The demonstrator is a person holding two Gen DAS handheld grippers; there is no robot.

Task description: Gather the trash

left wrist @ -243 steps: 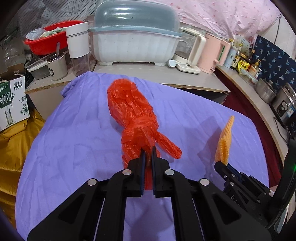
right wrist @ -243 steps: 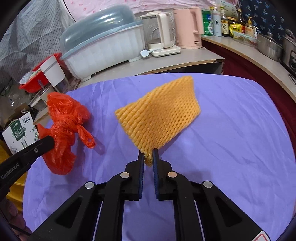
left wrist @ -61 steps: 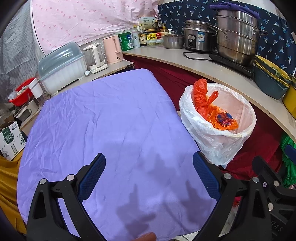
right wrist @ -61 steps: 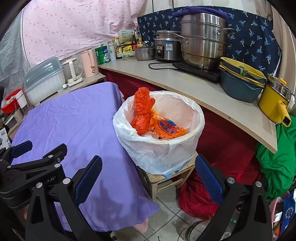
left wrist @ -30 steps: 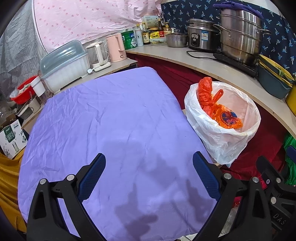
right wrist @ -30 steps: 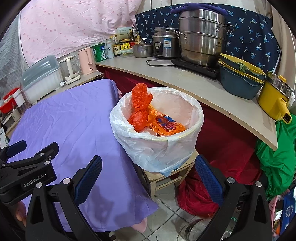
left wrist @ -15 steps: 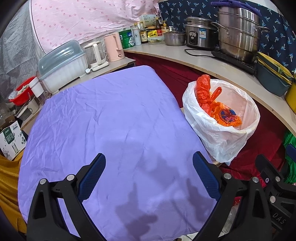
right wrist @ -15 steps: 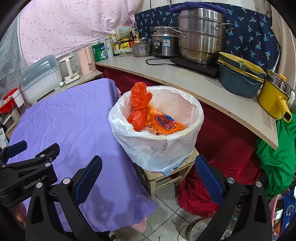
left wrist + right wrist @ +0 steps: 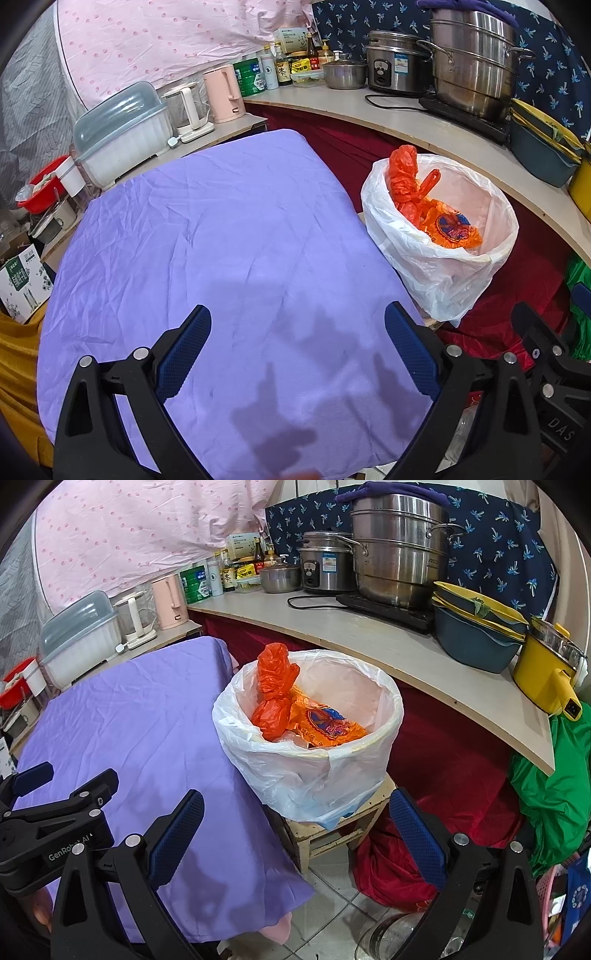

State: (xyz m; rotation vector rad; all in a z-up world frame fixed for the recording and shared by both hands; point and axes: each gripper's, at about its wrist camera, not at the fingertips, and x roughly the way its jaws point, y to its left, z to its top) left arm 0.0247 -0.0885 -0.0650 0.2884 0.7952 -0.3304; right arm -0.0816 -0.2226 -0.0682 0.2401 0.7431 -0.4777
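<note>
Both tools are released, fingers spread wide with nothing between them. The left tool (image 9: 297, 341) hovers over the purple-covered table (image 9: 207, 240). The white-lined trash bin (image 9: 314, 768) stands just ahead of the right tool (image 9: 295, 825), beside the table's edge. Inside it lie the red plastic bag (image 9: 273, 690) and an orange wrapper (image 9: 325, 725), touching each other.

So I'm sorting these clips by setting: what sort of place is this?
Most likely a lived-in home kitchen. A counter carries a stacked steel steamer pot, a rice cooker and condiment bottles, and a lined trash bin stands beside a table under a purple cloth.
</note>
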